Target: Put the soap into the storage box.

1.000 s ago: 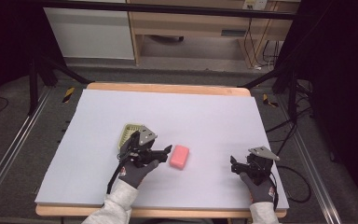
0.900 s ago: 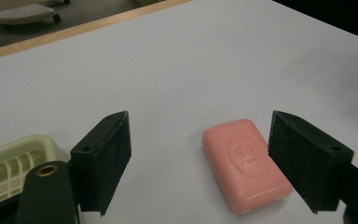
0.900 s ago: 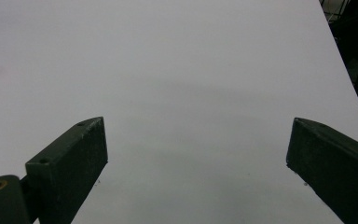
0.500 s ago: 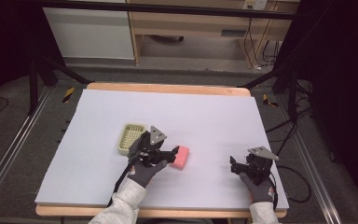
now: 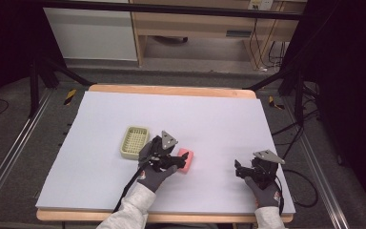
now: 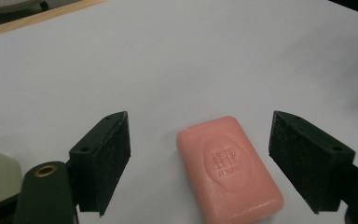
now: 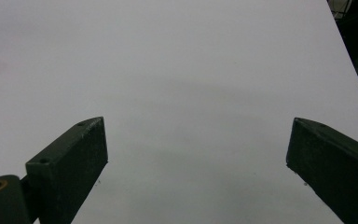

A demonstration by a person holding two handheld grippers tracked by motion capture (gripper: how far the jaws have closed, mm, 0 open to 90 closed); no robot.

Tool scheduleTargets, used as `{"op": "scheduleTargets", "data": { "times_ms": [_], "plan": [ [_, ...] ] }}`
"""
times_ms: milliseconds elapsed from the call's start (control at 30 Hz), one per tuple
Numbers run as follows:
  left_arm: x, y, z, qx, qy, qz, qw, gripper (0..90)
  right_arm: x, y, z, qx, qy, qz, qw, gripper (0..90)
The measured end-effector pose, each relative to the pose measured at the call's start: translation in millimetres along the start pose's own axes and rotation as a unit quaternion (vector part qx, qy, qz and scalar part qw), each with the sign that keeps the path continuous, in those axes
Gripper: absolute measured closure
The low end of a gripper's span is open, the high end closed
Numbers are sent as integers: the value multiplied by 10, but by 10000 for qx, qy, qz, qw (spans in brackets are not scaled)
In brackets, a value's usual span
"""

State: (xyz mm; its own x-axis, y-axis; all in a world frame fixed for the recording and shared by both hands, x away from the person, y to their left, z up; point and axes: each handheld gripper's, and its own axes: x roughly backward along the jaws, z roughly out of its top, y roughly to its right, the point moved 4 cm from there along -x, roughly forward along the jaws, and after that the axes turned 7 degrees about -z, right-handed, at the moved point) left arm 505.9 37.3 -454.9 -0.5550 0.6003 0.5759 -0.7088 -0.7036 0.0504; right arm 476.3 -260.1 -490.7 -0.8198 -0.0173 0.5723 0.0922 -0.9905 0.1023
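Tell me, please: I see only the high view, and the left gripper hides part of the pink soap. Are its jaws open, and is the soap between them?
Observer: Yes. In the left gripper view the left gripper has its jaws wide open, with the pink soap lying flat between them, touching neither.
Operator: Is there any mark on the soap?
Observer: An oval stamp with raised letters is pressed into its top face; I cannot read it.
Operator: And the right gripper?
Observer: The right gripper is open too, with bare white table between its jaws.
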Motion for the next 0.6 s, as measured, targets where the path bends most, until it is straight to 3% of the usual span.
{"op": "scheduleTargets", "data": {
  "times_ms": [600],
  "plan": [
    [-281,109,-96,-25,-338,-96,9994,197,-2,-10,-1,6,-25,1,10000,58]
  ]
}}
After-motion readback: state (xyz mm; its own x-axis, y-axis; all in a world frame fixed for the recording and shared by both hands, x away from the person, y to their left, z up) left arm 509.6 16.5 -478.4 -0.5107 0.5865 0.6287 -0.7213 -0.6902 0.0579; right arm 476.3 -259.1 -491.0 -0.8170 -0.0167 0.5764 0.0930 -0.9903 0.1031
